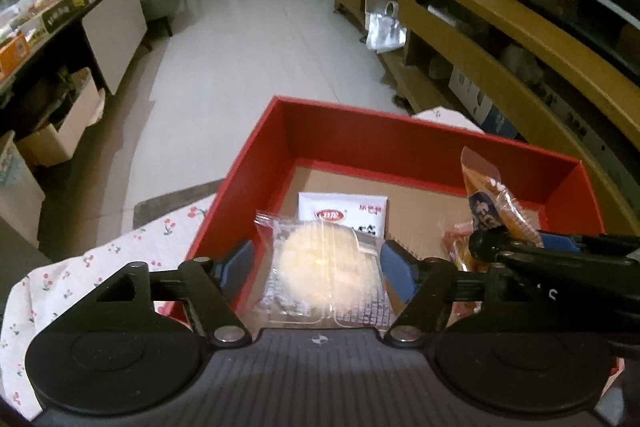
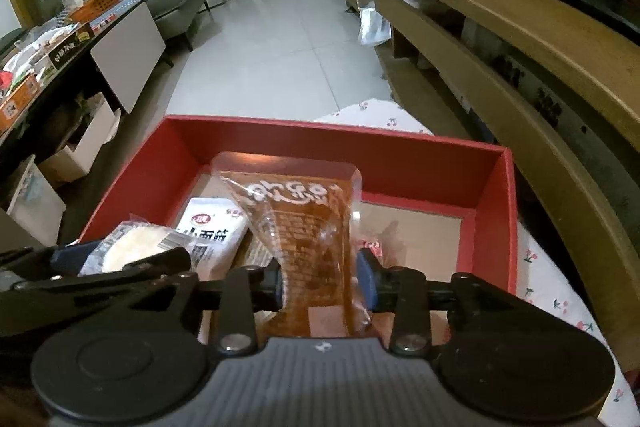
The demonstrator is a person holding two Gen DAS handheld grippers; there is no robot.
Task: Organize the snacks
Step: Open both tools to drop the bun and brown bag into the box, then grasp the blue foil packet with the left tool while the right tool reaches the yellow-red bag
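Nearest, left gripper (image 1: 316, 267): my jaws stand spread on either side of the round pastry in clear wrap (image 1: 324, 273), with a gap showing between each blue pad and the wrapper. The pastry sits low between them, over the near edge of the red box (image 1: 400, 139). I judge this a release, the jaws parted so the pastry stays in the box.

Right gripper (image 2: 322, 279): the orange-brown snack packet (image 2: 304, 227) stands upright between my pads, its waist narrowed where they flank it. The jaws are only partly apart. Whether the pads press the film or just touch it I cannot tell; the packet stays upright, so something supports it, perhaps the pads. It leans toward the box's middle, which suits setting it down beside the others.

Just past both: a white packet with a red logo (image 2: 216, 227) lies flat on the box's cardboard floor, touching the pastry's far edge. A small red wrapper (image 2: 370, 245) shows at the right pad, mostly hidden.

Farther: the right half of the box floor is bare, room for more snacks. The box rests on a cherry-print cloth (image 1: 100, 267).

Beyond: tiled floor (image 2: 280, 51), a low wooden cabinet (image 2: 520, 27) along the right, and a cluttered table (image 2: 48, 51) at left, well apart from the box.
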